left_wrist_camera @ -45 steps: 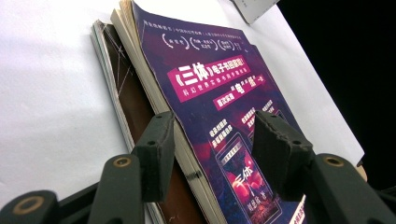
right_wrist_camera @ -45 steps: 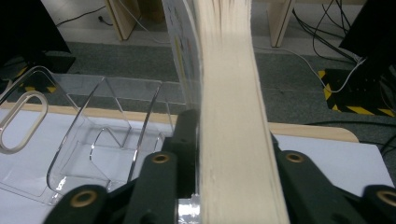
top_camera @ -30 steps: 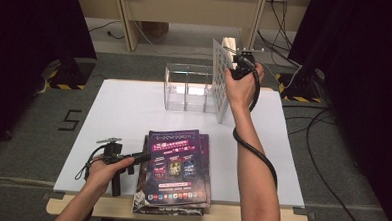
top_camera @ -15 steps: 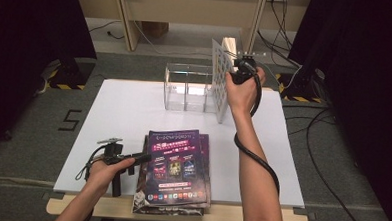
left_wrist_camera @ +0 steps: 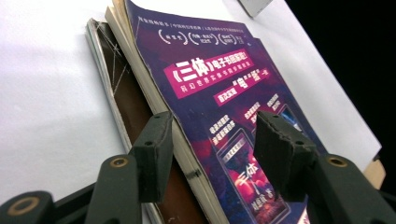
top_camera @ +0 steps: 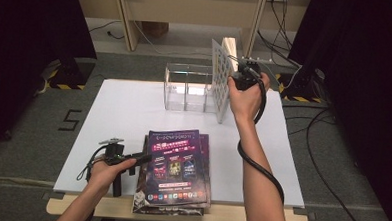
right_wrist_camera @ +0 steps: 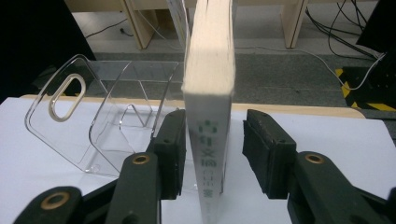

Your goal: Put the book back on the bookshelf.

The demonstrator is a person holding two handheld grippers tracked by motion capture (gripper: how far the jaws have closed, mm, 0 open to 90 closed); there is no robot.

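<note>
Black two-jaw claw (right_wrist_camera: 212, 154), brass-coloured pivot screws, ridged pads, black trailing cable (top_camera: 261, 166)

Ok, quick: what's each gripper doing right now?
Left gripper: open, fingers straddling the edge of the magazine stack.
Right gripper: open around the upright book.

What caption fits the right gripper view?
Open tongs around an upright book beside a clear rack.

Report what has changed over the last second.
The right tongs eased back a little toward the person. Their jaws stand open on either side of the upright book, and the right pad is clear of it. The book has not shifted at the end of the clear rack. The left tongs stayed open at the edge of the magazine stack.
</note>
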